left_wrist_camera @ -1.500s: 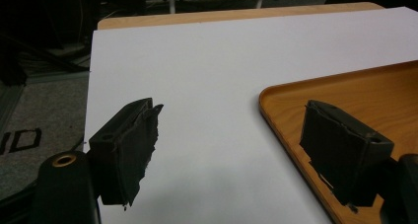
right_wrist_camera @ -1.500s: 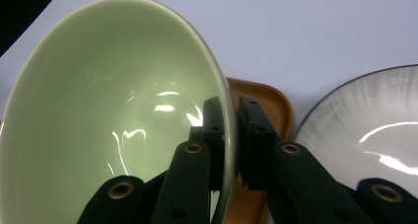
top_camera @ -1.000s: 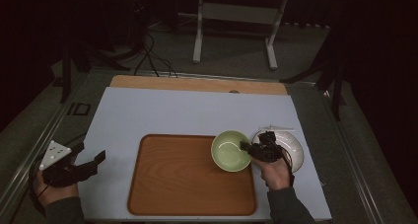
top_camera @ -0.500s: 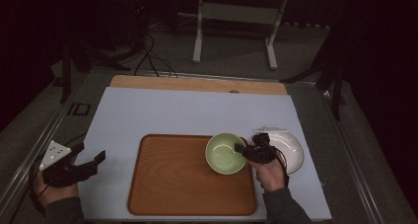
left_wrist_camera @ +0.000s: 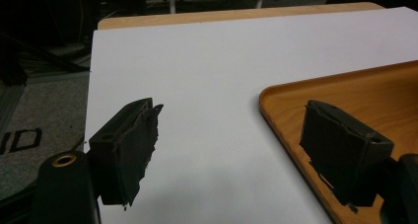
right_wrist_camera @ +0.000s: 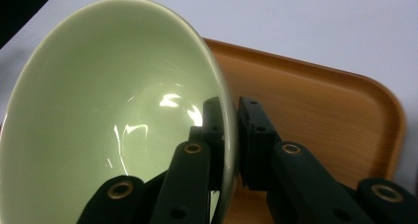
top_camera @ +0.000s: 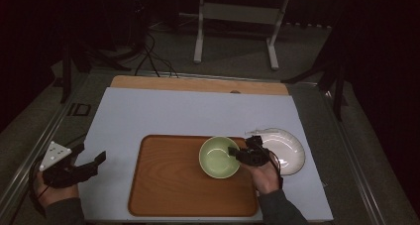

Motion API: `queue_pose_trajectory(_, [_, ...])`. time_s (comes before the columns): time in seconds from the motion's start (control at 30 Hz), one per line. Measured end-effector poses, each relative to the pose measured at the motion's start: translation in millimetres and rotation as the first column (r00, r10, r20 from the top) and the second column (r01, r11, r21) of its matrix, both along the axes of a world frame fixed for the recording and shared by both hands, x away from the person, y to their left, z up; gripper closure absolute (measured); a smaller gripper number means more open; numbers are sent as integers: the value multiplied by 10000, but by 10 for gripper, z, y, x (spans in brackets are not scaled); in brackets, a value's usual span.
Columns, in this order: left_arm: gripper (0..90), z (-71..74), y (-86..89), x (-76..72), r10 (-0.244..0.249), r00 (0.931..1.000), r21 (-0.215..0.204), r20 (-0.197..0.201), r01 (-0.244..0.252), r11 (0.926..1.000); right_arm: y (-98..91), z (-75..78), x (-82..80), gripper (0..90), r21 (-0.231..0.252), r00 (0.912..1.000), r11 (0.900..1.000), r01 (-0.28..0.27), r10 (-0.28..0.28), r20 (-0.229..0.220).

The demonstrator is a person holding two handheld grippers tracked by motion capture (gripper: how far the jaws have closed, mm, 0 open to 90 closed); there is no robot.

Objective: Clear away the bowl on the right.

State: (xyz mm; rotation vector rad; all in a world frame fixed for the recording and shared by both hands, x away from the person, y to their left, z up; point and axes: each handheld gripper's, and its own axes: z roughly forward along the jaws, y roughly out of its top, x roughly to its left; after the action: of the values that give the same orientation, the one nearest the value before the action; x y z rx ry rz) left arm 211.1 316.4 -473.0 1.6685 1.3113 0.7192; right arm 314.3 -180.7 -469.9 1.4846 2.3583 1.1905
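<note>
- In the high view the pale green glazed ceramic bowl (top_camera: 219,157) sits over the right part of the rectangular brown wooden tray with rounded corners (top_camera: 168,185), which lies on the white sheet covering the table (top_camera: 198,113).
- The same view shows a white shallow ceramic plate (top_camera: 287,148) on the white sheet just right of the tray; the right gripper (top_camera: 236,153) and its hand lie across the plate's left part.
- The right gripper view gives what the high view cannot: the bowl's rim (right_wrist_camera: 227,135) runs between the two black jaws, one pad inside the bowl and one outside, both pressing on the wall. The right gripper (right_wrist_camera: 231,135) is clamped on the bowl.
- In that close view the bowl (right_wrist_camera: 113,110) looks tilted against the tray (right_wrist_camera: 320,115); whether its base touches the tray cannot be told from either view.
- The left gripper view shows the left gripper (left_wrist_camera: 231,135) with its jaws standing wide apart and nothing between them, the white sheet (left_wrist_camera: 222,71) under it and the tray's near left corner (left_wrist_camera: 345,95) behind its right-hand jaw.
- From above, the left gripper (top_camera: 96,163) is held at the table's left edge, well apart from the bowl, pointing right towards the tray, with its grey three-cornered plate (top_camera: 54,154) on top.
- The right hand (top_camera: 262,175) comes in from the bottom edge, forearm angled up and left, the gripper pointing left at the bowl's right rim.
- The left hand (top_camera: 49,193) rests low at the bottom left corner, wrapped round the gripper's body.
</note>
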Motion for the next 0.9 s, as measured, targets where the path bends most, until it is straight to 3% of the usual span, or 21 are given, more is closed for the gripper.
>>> queue_pose_trajectory(0.9, [215, 5, -1, -3, 0, 10000, 15, 27, 0, 10000, 329, -54, -65, 829, 38, 9985, 9985, -546, 546, -46])
